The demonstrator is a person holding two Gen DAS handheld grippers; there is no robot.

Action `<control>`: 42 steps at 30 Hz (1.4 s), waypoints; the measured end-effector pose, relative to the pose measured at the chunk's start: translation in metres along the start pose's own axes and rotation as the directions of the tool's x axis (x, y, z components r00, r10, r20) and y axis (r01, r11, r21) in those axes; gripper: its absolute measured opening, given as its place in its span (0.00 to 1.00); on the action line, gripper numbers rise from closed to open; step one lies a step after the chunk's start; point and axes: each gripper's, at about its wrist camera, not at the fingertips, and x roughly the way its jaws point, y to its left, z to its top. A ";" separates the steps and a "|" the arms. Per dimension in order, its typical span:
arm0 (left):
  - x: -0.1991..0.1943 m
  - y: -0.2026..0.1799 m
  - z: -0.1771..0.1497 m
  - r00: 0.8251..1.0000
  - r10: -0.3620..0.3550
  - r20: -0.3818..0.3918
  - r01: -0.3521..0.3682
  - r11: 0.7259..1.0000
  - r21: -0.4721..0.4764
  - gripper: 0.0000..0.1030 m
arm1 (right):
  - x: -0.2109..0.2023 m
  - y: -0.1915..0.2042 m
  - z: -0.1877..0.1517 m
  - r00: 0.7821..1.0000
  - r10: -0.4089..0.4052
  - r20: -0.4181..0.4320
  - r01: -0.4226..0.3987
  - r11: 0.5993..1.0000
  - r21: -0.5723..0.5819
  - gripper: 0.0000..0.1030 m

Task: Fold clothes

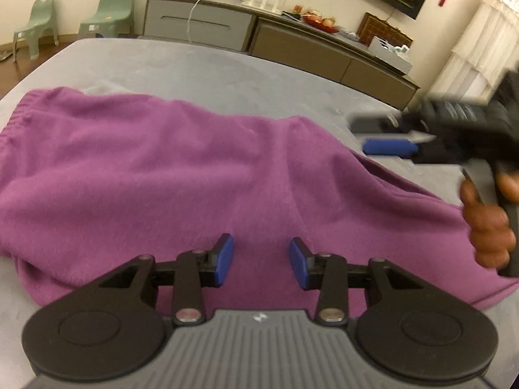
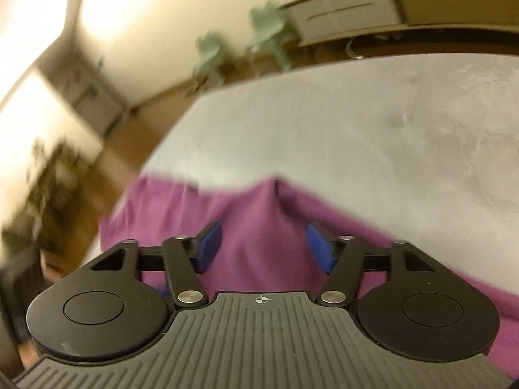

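1. A grey bench (image 1: 201, 74) fills the room's middle, with a long sideboard (image 1: 292, 42) and two green chairs (image 1: 107, 13) beyond it.
2. The purple garment (image 1: 168, 168) lies spread on the bench, seemingly part-folded.
3. Left tongs (image 1: 261, 261) and right tongs (image 2: 264, 248) both gape empty above the garment.
4. Next, likely: pinch an edge and fold; nothing obstructs.

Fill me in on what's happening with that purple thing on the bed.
A person is folding a purple fleece garment spread on a grey bed, holding a claw tool in each hand. The left claw hangs open over the garment's near edge, gripping nothing. The right claw is also open above the fabric, and its view is motion-blurred. The garment lies loosely bunched rather than neatly folded.
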 end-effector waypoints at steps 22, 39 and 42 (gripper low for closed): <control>-0.018 0.057 0.013 1.000 0.006 0.030 -0.001 0.985 -0.174 0.38 | -0.016 0.015 -0.007 0.986 -0.151 0.073 0.156 0.985 -0.069 0.44; -0.042 0.078 0.012 0.950 0.306 0.068 -0.274 0.915 -0.295 0.30 | -0.213 -0.086 -0.173 0.893 -0.450 0.026 0.439 0.857 -0.268 0.67; -0.043 0.027 0.007 0.969 0.222 0.105 -0.203 0.964 -0.169 0.36 | -0.273 -0.139 -0.166 0.807 -0.573 0.145 0.588 0.803 -0.099 0.69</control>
